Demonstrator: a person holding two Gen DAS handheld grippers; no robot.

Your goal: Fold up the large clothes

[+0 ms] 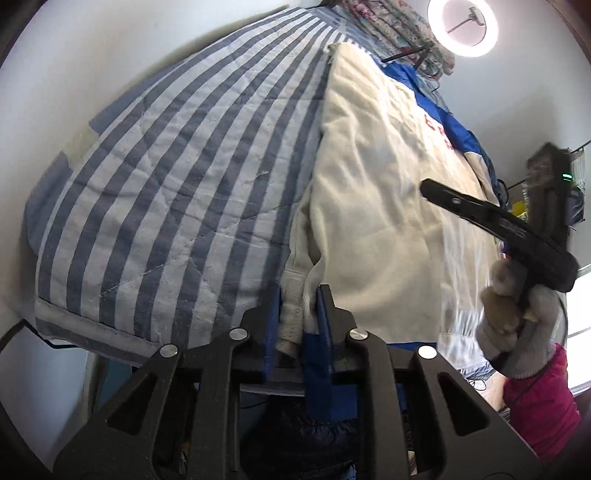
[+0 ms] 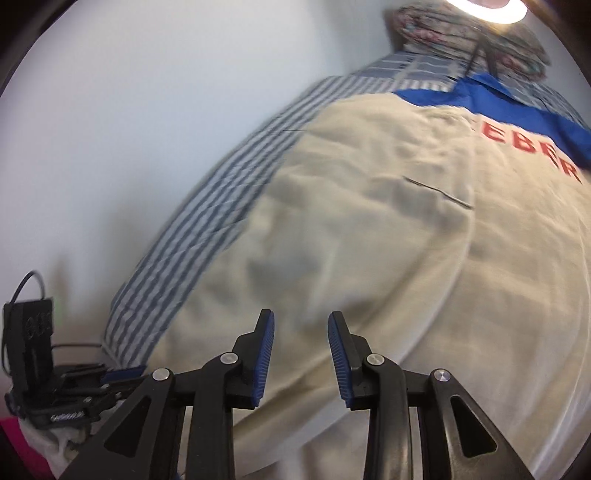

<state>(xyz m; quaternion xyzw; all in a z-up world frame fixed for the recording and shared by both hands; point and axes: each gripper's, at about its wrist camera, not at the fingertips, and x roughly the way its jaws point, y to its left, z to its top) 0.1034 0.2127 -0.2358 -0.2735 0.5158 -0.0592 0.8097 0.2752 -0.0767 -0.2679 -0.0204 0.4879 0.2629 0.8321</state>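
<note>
A large cream garment (image 1: 376,192) with a blue upper part and red lettering lies spread on a bed's blue-and-white striped quilt (image 1: 177,177). My left gripper (image 1: 299,295) is at the garment's near corner, shut on its thick cream hem, which fills the gap between the blue pads. In the right wrist view my right gripper (image 2: 301,325) hovers open just above the cream garment (image 2: 369,240), with nothing between its pads. The left gripper (image 2: 122,373) shows there at the lower left edge of the cloth. The right gripper (image 1: 436,194) reaches over the garment from the right in the left wrist view.
A lit ring light (image 1: 463,26) and floral bedding (image 1: 388,26) sit at the head of the bed. White wall (image 2: 129,129) runs along the far side. A person's gloved hand (image 1: 517,325) and pink top (image 1: 539,402) are at the right, with cluttered shelving (image 1: 554,184) behind.
</note>
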